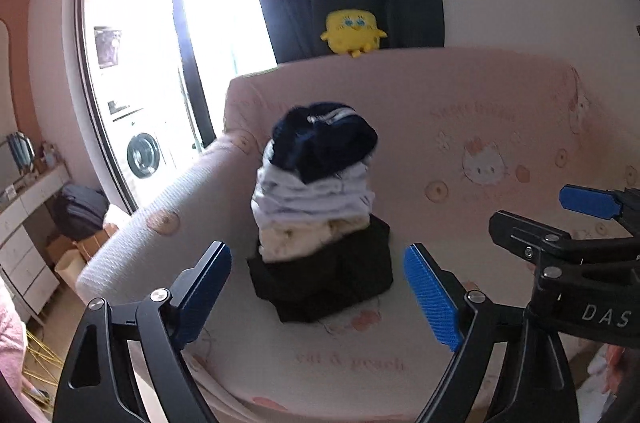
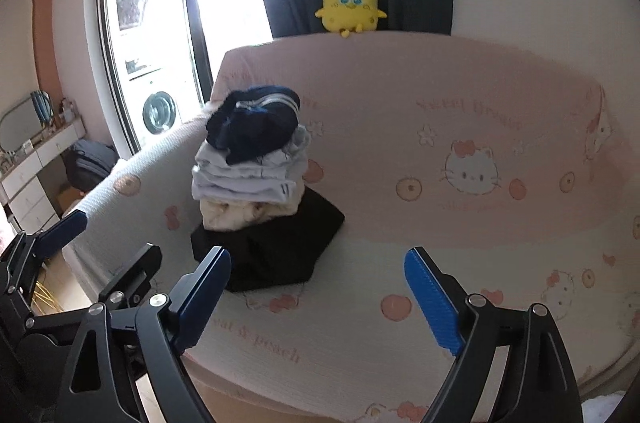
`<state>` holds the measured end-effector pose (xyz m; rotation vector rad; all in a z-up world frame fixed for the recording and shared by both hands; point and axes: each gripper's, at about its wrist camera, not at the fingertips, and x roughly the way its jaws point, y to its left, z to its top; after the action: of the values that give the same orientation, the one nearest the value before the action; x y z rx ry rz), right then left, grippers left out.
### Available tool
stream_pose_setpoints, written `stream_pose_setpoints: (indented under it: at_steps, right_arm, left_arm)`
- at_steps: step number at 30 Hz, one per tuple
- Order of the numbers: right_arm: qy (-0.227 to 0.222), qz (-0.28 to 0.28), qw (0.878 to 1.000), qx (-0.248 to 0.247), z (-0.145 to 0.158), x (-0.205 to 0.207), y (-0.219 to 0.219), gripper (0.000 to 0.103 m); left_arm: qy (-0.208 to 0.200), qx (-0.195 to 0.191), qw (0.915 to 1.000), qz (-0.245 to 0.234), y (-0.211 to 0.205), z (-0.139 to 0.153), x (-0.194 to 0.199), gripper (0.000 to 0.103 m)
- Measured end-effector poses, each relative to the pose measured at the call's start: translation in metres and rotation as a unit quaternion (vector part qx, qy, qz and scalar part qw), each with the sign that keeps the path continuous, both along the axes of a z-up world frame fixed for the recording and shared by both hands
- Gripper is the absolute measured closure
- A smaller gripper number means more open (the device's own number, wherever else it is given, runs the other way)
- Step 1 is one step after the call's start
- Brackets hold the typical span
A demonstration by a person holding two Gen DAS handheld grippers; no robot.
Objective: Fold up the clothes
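Left of sofa (image 1: 440, 95), only left view shows yellow, perhaps wire, rack (image 1: 40, 359).

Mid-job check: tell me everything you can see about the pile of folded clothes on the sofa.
The pile of clothes sits on the sofa seat near its left armrest, four soft layers stacked. A wide black garment lies at the bottom, spread past the others. On it rests a cream one, then pale lilac-grey folds, and on top a bunched navy piece with white stripes. The stack stands upright, slightly uneven. Neither gripper touches it; only the sofa cover does.
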<state>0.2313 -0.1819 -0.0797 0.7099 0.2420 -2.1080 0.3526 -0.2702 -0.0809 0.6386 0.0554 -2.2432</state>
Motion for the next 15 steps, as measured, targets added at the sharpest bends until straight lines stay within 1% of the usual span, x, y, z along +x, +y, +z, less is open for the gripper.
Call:
stream_pose_setpoints:
  at_steps: [5, 9, 12, 15]
  right_arm:
    - [0.007, 0.004, 1.0, 0.004, -0.0007, 0.0042, 0.0011, 0.015]
    - [0.009, 0.018, 1.0, 0.002, -0.0008, 0.0074, -0.0008, 0.014]
    - [0.01, 0.025, 1.0, -0.001, -0.0018, 0.009, -0.0025, 0.014]
    - [0.002, 0.031, 1.0, 0.0, -0.004, 0.0092, -0.0054, 0.014]
  left_arm:
    - [0.002, -0.002, 0.9999, -0.015, 0.0059, -0.0018, -0.0035, 0.015]
    - [-0.002, -0.007, 0.9999, -0.016, 0.0065, -0.0025, -0.0045, 0.015]
    - [-0.002, -0.003, 0.9999, -0.014, 0.0041, -0.0032, -0.0022, 0.015]
    - [0.004, 0.0, 0.9999, -0.013, 0.0025, -0.0058, 0.001, 0.015]
